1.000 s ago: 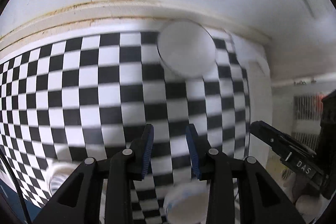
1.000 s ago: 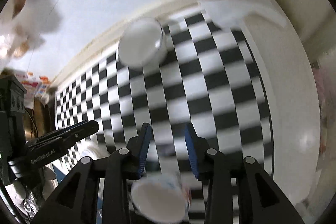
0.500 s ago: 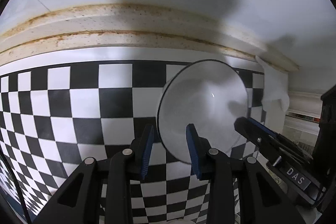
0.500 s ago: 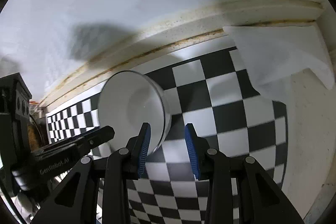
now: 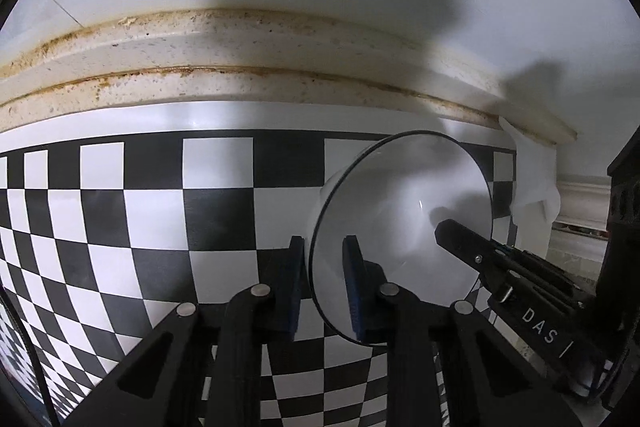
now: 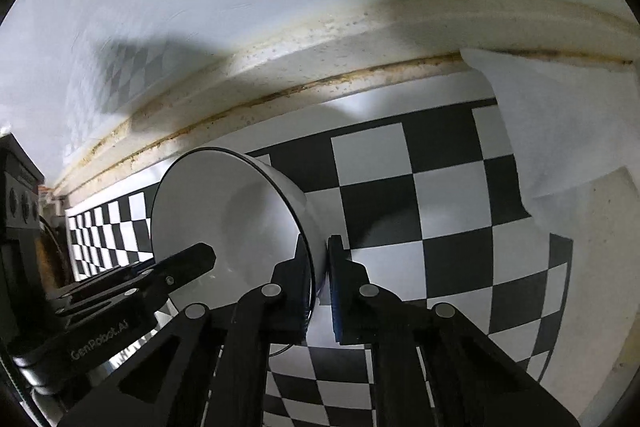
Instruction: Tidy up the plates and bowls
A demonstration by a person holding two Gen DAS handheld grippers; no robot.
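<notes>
A white bowl with a thin dark rim [image 5: 404, 227] stands on the checkered cloth near the back ledge. In the left wrist view my left gripper [image 5: 322, 287] has its jaws astride the bowl's left rim, still a little apart and not pressing it. In the right wrist view the same bowl [image 6: 224, 223] has its right rim between the fingers of my right gripper [image 6: 319, 281], which are shut on it. The right gripper's finger also shows inside the bowl in the left wrist view [image 5: 472, 255].
A black and white checkered cloth [image 5: 160, 227] covers the counter. A stained cream ledge [image 5: 240, 67] and a white wall run behind it. A white paper towel [image 6: 560, 131] lies at the right end of the cloth.
Both grippers have moved forward to the bowl. The right gripper's fingers have closed on its right rim, and the left gripper's jaws have come around its left rim.
</notes>
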